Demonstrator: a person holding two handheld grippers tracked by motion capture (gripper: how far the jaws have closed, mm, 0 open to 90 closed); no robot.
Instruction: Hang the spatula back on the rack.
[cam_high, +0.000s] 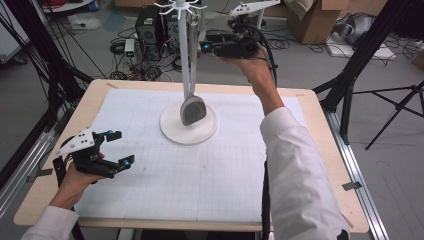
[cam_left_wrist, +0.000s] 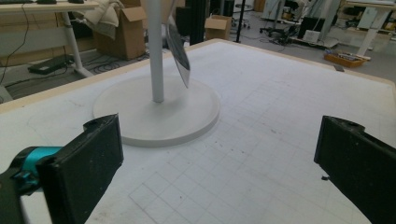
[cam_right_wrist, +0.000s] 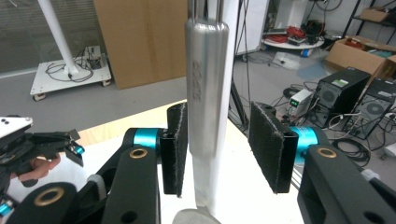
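Brushed metal is what sits between your right gripper (cam_right_wrist: 219, 154) jaws: the handle of the spatula (cam_high: 192, 107) that hangs from the white rack (cam_high: 188, 127), close beside the rack's pole. In the right gripper view one pad lies against or just beside the handle while the other stands clear of it, so the jaws are apart and nothing is clamped. The spatula looks to hang by its own top end; its hook lies above the frame, so you cannot confirm the seating from there.

Seen from above, your right gripper (cam_high: 206, 47) is high up beside the pole, on its far-right side, and the spatula's blade hangs just above the rack's round base without touching it. Your left gripper (cam_high: 119, 147) waits near the front left of the rack, well apart from its base, jaws spread wide over the gridded mat (cam_high: 200, 175) with nothing between them.

By my reading, you are at the release stage of hanging the spatula. Next, draw the right gripper straight back, away from the pole, keeping both pads off the handle. Brushing it on the way out could swing the spatula or lift it off the hook, so widen the jaws first if clearance looks tight.
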